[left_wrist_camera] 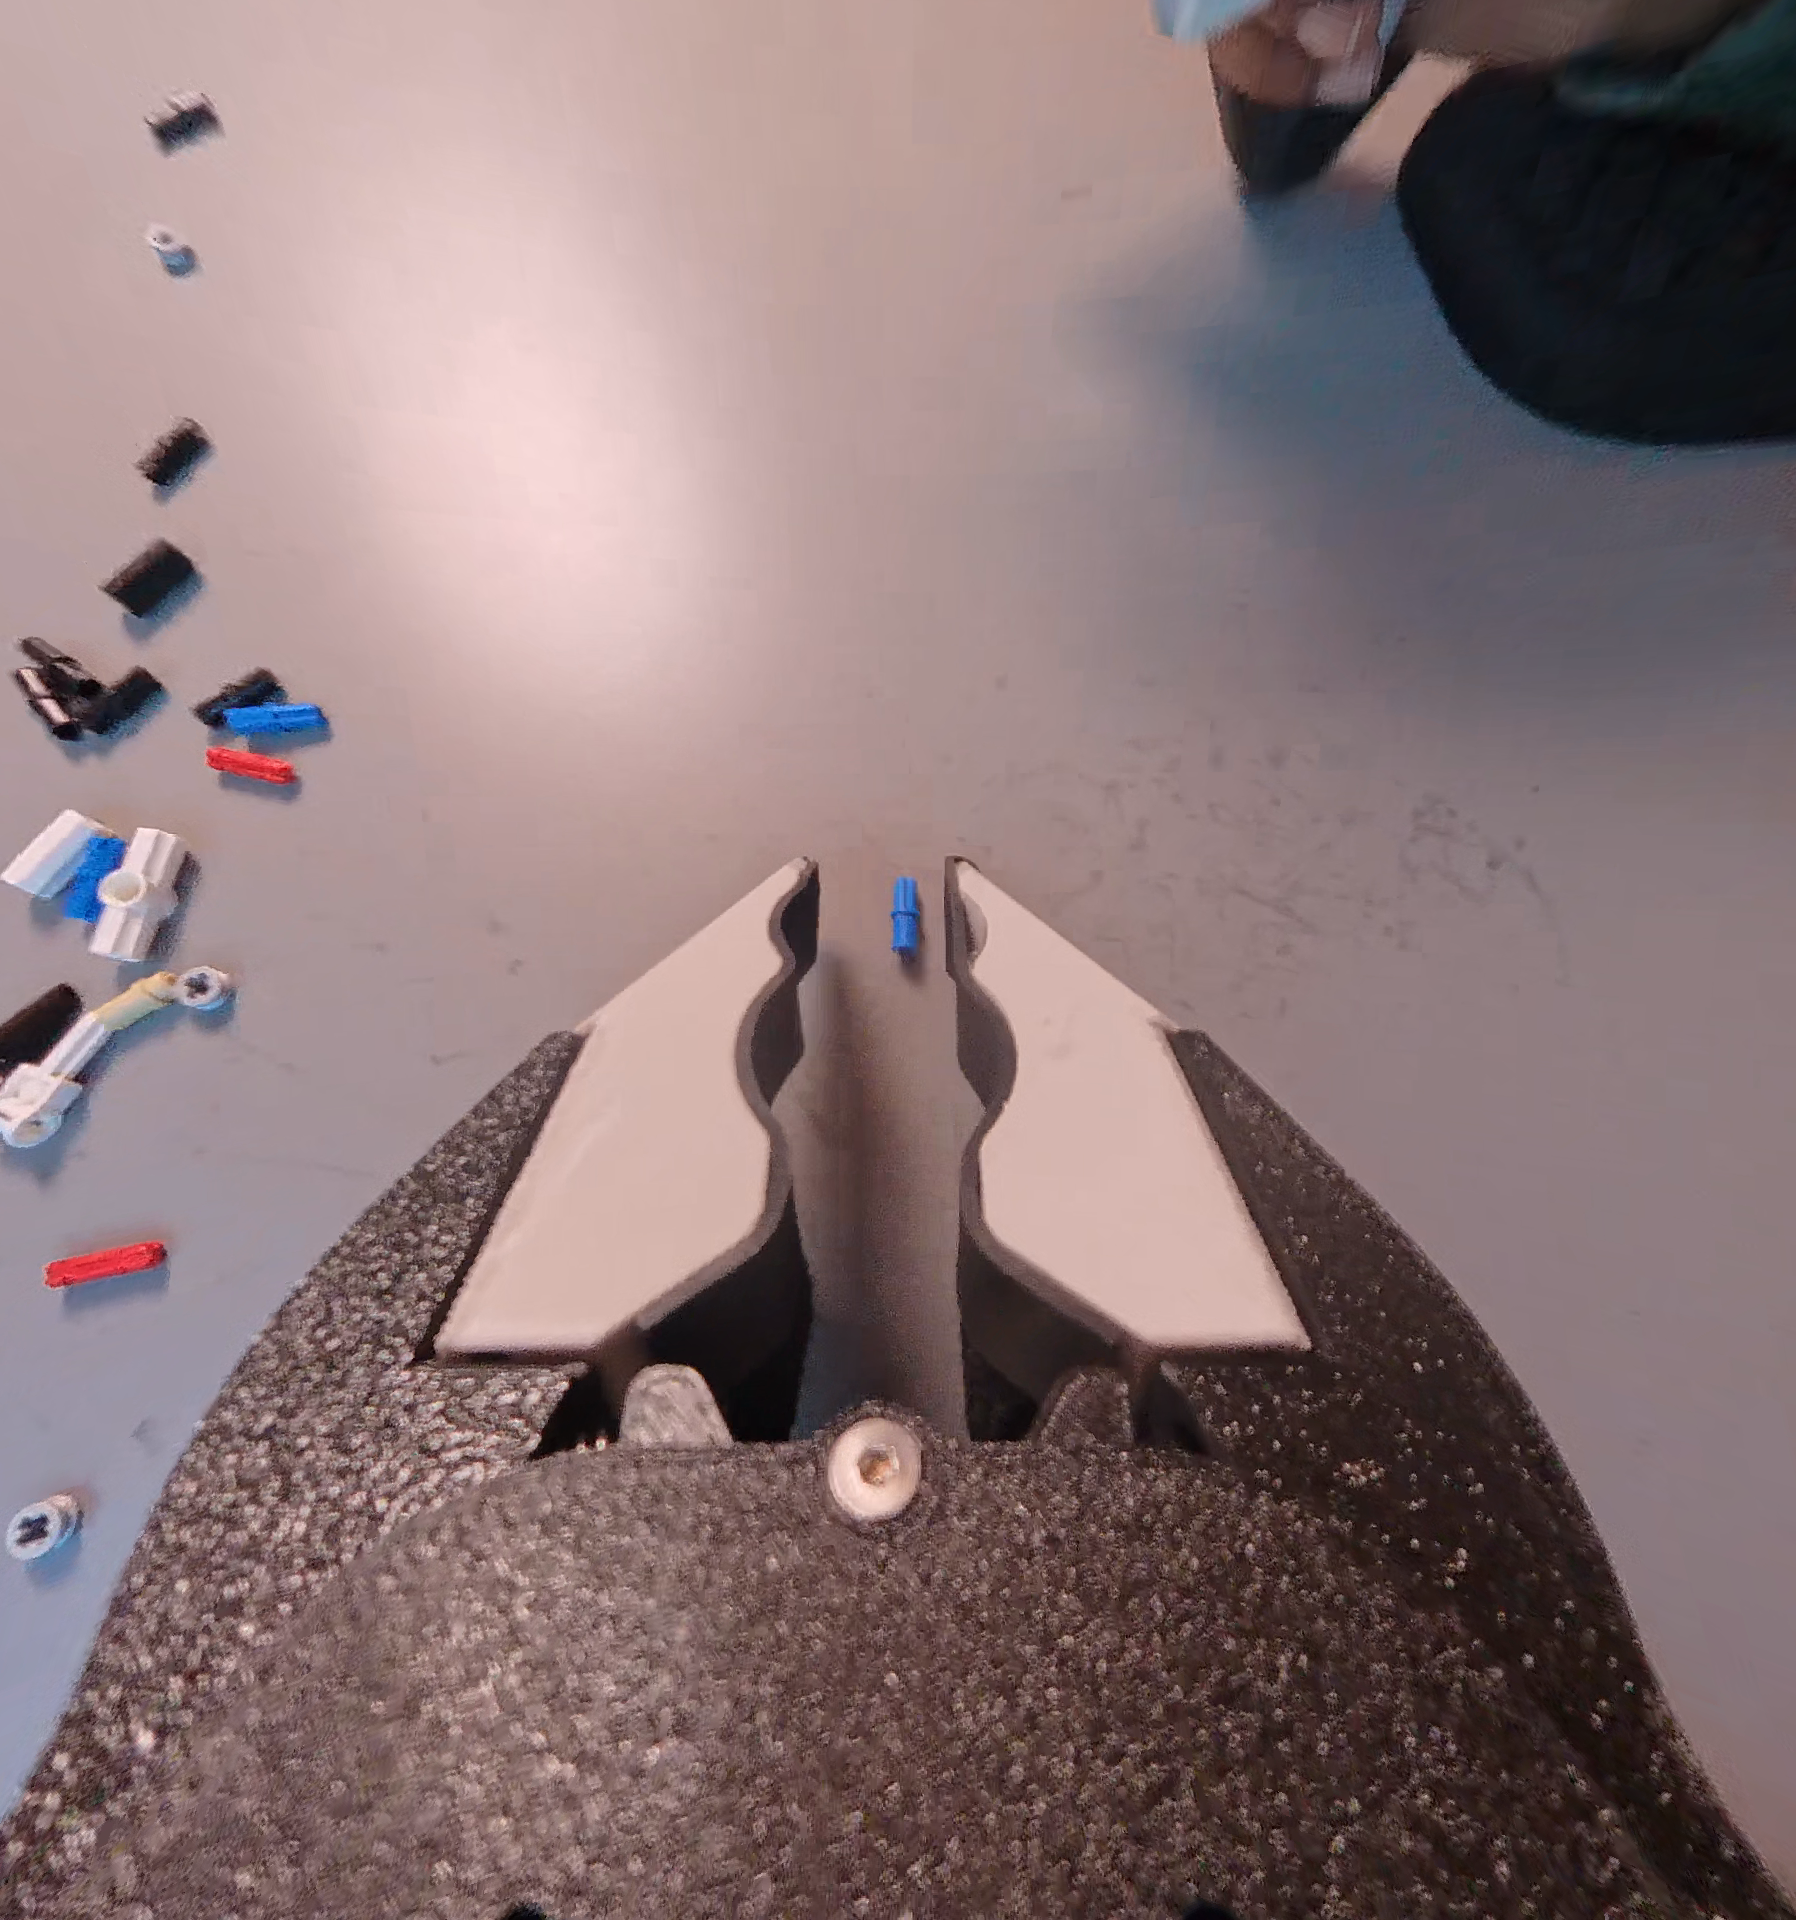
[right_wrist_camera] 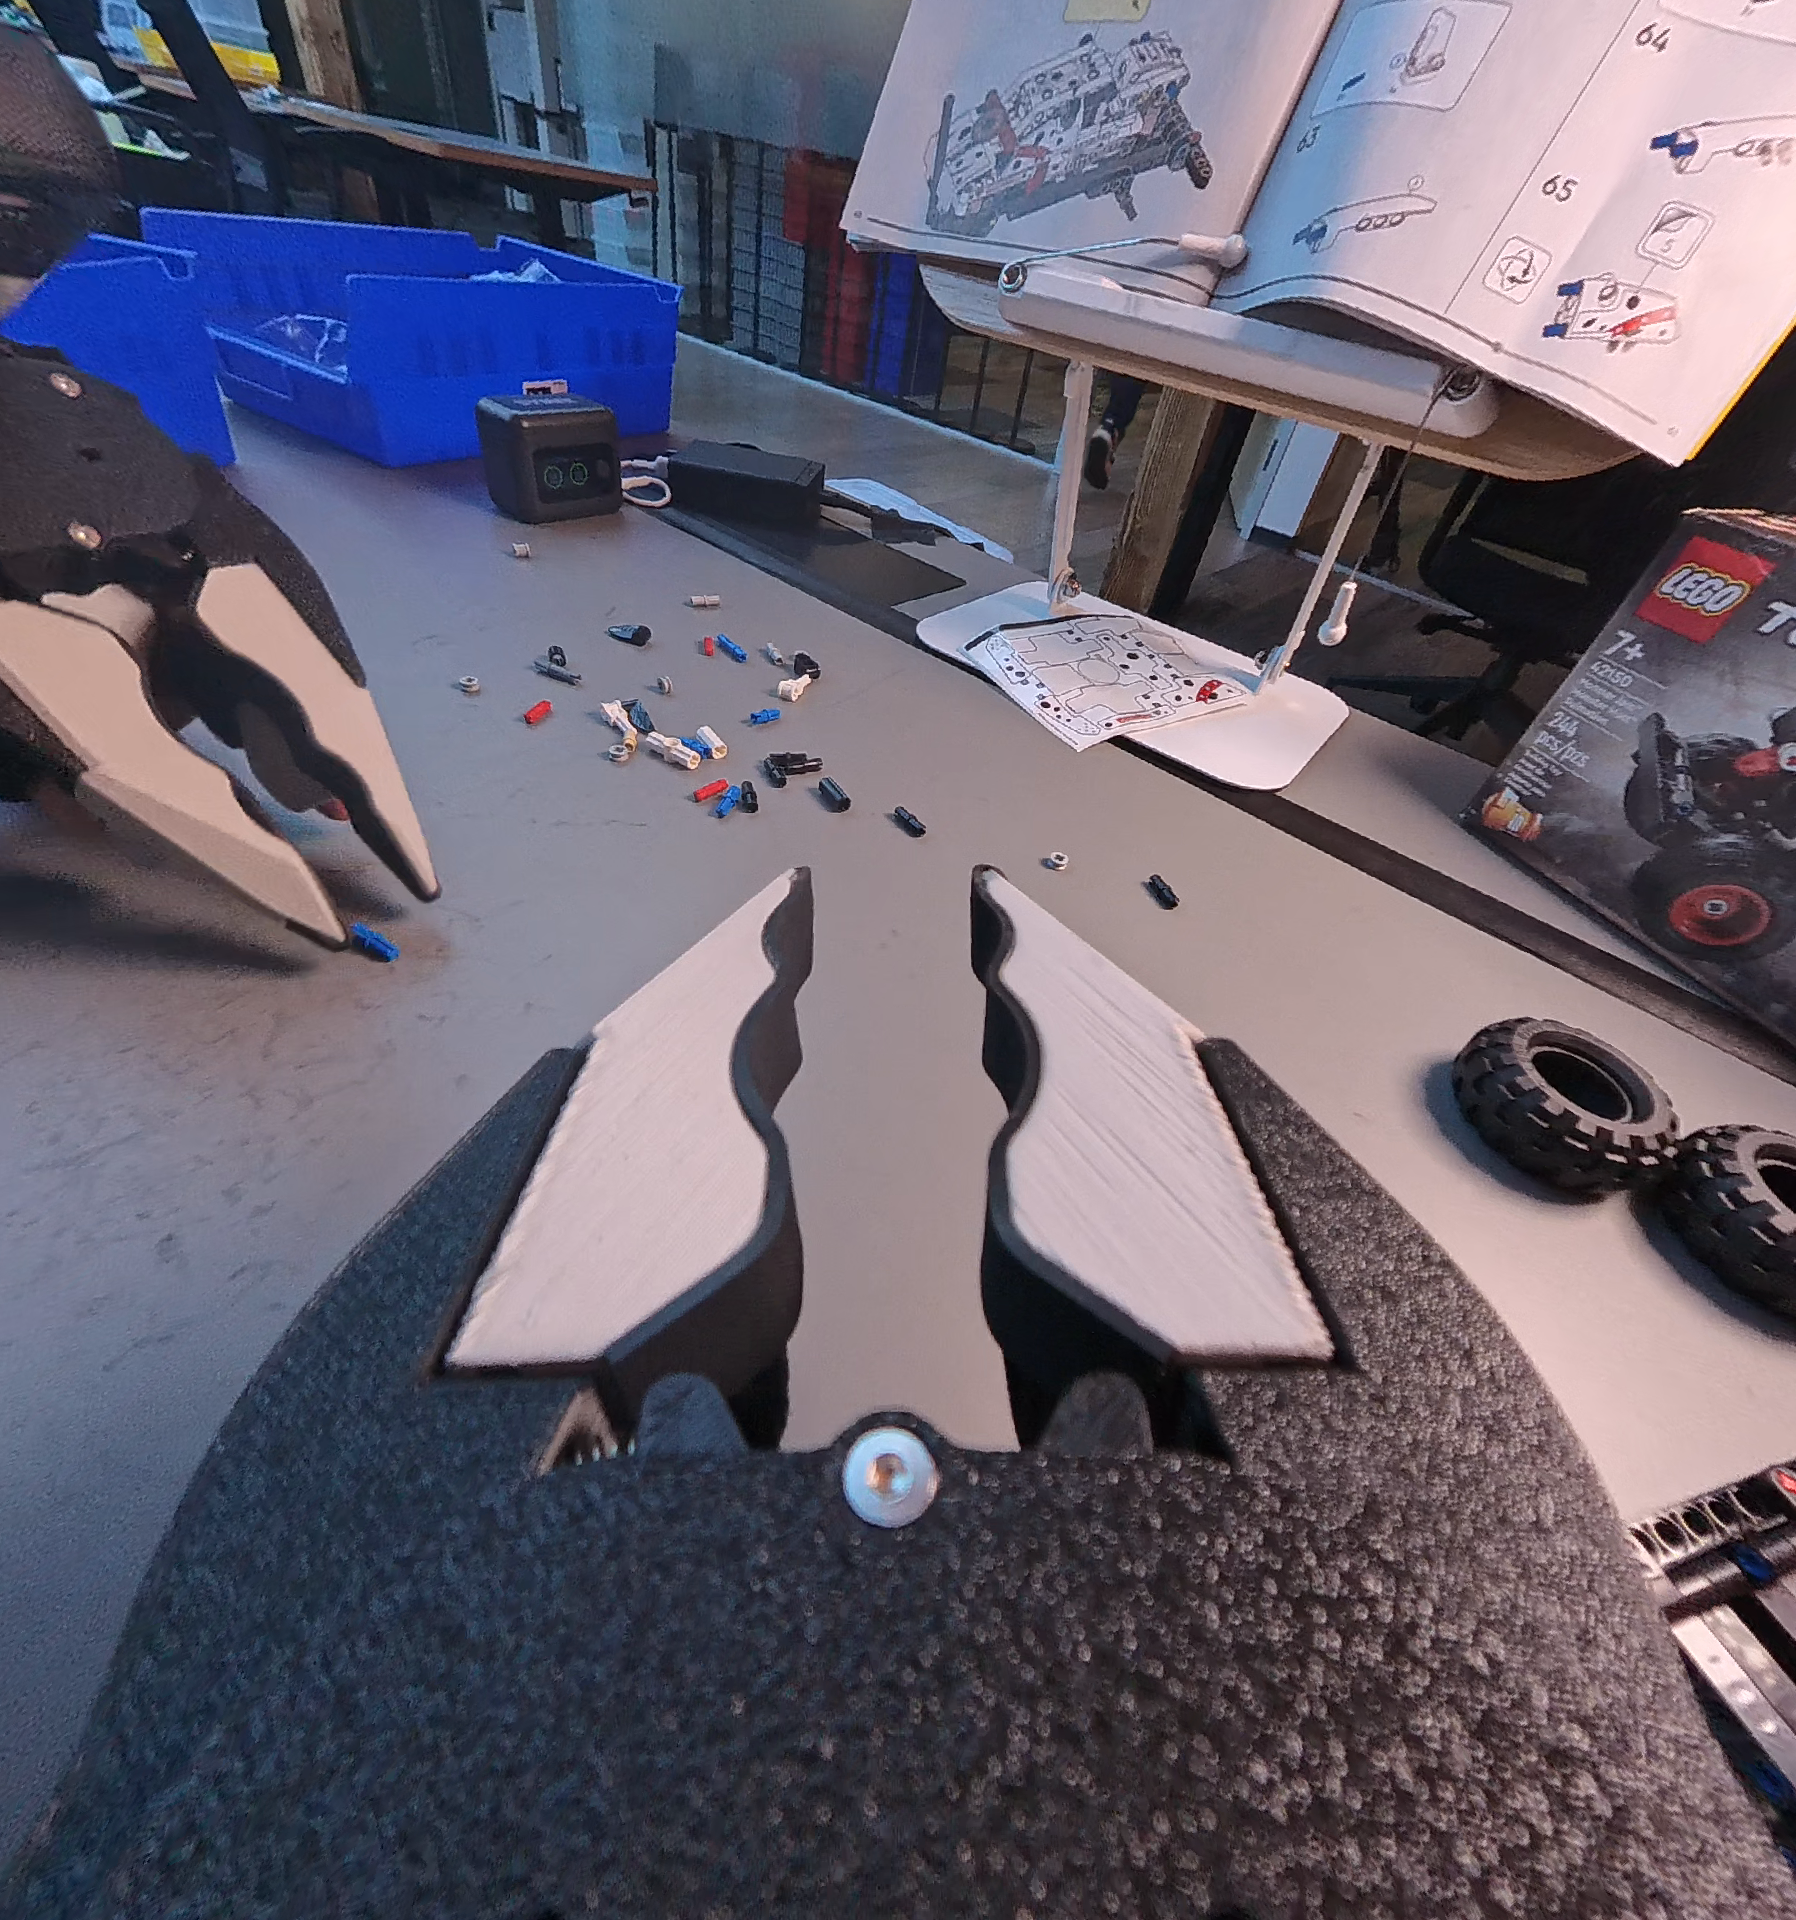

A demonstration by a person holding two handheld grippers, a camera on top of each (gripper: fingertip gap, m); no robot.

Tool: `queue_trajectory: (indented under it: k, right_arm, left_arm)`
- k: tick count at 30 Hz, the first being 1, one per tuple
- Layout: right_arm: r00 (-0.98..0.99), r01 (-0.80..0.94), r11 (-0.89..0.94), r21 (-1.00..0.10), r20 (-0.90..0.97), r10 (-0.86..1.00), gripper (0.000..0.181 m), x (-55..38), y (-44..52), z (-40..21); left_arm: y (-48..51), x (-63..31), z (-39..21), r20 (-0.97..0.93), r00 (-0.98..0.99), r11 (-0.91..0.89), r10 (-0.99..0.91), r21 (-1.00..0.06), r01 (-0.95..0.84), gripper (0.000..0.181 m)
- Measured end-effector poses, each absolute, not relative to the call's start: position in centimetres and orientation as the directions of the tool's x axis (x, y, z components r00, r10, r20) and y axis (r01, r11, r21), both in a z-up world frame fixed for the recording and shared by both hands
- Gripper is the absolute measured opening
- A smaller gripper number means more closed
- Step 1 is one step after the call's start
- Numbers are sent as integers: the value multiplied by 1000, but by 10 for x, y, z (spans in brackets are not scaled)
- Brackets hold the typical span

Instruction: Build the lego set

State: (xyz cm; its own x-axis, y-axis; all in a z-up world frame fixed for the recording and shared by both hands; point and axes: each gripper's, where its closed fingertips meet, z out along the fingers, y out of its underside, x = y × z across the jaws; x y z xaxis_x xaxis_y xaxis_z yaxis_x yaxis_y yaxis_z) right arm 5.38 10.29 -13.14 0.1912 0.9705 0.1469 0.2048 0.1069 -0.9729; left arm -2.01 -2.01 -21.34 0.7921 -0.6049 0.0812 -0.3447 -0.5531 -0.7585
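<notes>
On the grey tabletop (right_wrist_camera: 977,748), the left tool (left_wrist_camera: 881,868) is spread, its tips low on either side of a blue pin (left_wrist_camera: 904,914) that lies flat between them, not pinched. Loose pieces (right_wrist_camera: 686,727) lie scattered beyond. The right tool (right_wrist_camera: 892,875) is spread and empty. Right of it sit two tyres (right_wrist_camera: 1642,1143) and the box (right_wrist_camera: 1704,748).

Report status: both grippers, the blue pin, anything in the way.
Left gripper open, tips straddling blue pin on the table, no grip yet. Right gripper open, empty, hanging back. Loose parts sit well off to the side; nothing in the way.
</notes>
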Motion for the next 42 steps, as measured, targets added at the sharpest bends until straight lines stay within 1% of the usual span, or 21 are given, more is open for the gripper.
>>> queue_trajectory:
  k: [2, 4, 6, 9, 12, 17, 22, 26, 32, 38, 42]
  right_arm:
    - [188, 206, 111, -972, 150, 971, 30, 54, 102, -132]
    - [186, 206, 112, -972, 151, 971, 30, 53, 102, -131]
    - [181, 207, 109, -972, 148, 972, 30, 53, 102, -132]
    - [179, 213, 110, -971, 149, 972, 30, 53, 102, -133]
    - [182, 217, 124, -968, 165, 969, 30, 54, 103, -133]
    - [180, 217, 122, -969, 163, 970, 29, 56, 107, -133]
    - [166, 219, 107, -970, 146, 975, 29, 56, 106, -135]
    - [160, 227, 108, -968, 146, 976, 29, 55, 106, -137]
    - [162, 230, 109, -967, 149, 976, 29, 56, 107, -137]
    - [152, 240, 106, -965, 145, 978, 29, 55, 106, -140]
    - [154, 241, 113, -964, 153, 976, 29, 55, 106, -140]
  left_arm:
    - [-7, -34, -195, 107, 831, -527, -546, -815, -242, 26]
    - [10, -58, -183, 106, 883, -516, -456, -841, -165, 26]
    - [27, -86, -185, 90, 930, -543, -357, -830, -129, 26]
    - [51, -113, -197, 55, 958, -595, -283, -793, -130, 25]
    - [65, -127, -209, -14, 959, -636, -285, -746, -200, 20]
    - [72, -143, -215, -36, 970, -672, -240, -715, -193, 10]
    - [66, -141, -218, -20, 958, -680, -287, -700, -218, 13]
    - [63, -137, -219, -11, 951, -681, -309, -695, -230, 12]
    - [57, -131, -219, 40, 936, -693, -350, -683, -230, 16]
    - [65, -133, -221, 79, 941, -698, -329, -692, -186, 12]
    - [66, -134, -226, 70, 940, -711, -334, -674, -202, 8]
